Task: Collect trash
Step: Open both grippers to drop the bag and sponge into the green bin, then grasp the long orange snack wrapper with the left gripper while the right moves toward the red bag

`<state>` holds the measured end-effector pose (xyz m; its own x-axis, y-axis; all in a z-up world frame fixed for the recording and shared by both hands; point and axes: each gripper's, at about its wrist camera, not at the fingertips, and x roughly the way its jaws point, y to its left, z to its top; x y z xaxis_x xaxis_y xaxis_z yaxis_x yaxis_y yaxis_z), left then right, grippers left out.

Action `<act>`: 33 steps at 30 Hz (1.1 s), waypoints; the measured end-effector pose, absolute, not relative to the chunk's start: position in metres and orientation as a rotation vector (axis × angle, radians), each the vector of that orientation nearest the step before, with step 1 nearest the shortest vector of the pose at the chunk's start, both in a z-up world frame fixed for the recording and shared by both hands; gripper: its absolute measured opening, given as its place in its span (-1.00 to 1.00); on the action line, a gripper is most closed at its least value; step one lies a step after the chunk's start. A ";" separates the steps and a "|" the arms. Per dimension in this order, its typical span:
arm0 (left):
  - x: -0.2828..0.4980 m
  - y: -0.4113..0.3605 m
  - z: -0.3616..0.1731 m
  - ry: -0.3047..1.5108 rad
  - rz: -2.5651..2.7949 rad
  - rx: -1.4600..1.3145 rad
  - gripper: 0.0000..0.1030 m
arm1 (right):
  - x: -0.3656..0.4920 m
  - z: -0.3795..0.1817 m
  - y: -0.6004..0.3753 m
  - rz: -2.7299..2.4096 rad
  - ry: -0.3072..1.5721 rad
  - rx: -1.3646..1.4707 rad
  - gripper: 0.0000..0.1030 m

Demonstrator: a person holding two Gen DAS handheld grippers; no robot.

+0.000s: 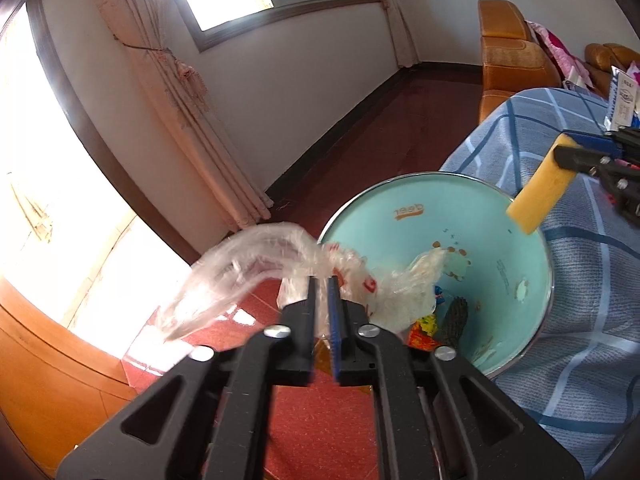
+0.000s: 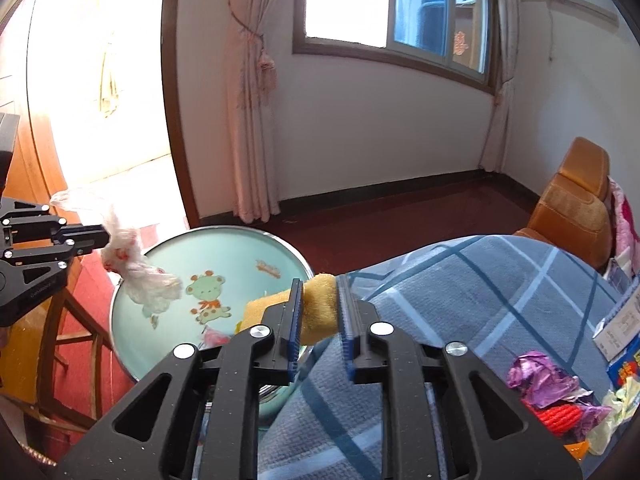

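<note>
Beside the blue checked bedcover [image 2: 500, 288], I hold a plastic bag [image 1: 256, 272] clenched in my left gripper [image 1: 322, 280] and a yellow sponge [image 2: 320, 308] in my right gripper [image 2: 318, 304], both above the bin [image 1: 480, 216], so letting go comes next.

The left wrist camera is looking along its hand-held gripper [image 1: 322, 280], down and close into the bin [image 1: 500, 216] from the floor side. The right one is looking over the plaid-covered desk [image 2: 500, 280] edge toward the window [image 2: 400, 8]. Both are sharing the bin, window wall and each other's hand-held gripper.
</note>
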<state>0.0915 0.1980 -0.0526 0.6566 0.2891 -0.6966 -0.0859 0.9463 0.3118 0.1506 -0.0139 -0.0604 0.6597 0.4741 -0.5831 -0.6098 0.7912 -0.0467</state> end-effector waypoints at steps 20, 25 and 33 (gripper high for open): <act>0.084 0.152 -0.068 0.831 0.092 0.242 0.00 | 0.118 -0.047 -0.108 0.413 0.598 -0.168 -0.27; 0.082 0.112 -0.081 0.842 0.001 0.291 0.00 | 0.091 -0.042 -0.187 0.251 0.592 -0.125 -0.19; 0.084 0.068 -0.080 0.821 -0.076 0.327 0.00 | 0.067 -0.052 -0.298 0.029 0.612 0.011 -0.19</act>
<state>0.0840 0.0684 -0.0797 0.6814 0.0592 -0.7295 0.1923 0.9472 0.2565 0.0671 -0.2978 -0.0524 0.8182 0.0300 -0.5741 -0.0235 0.9995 0.0188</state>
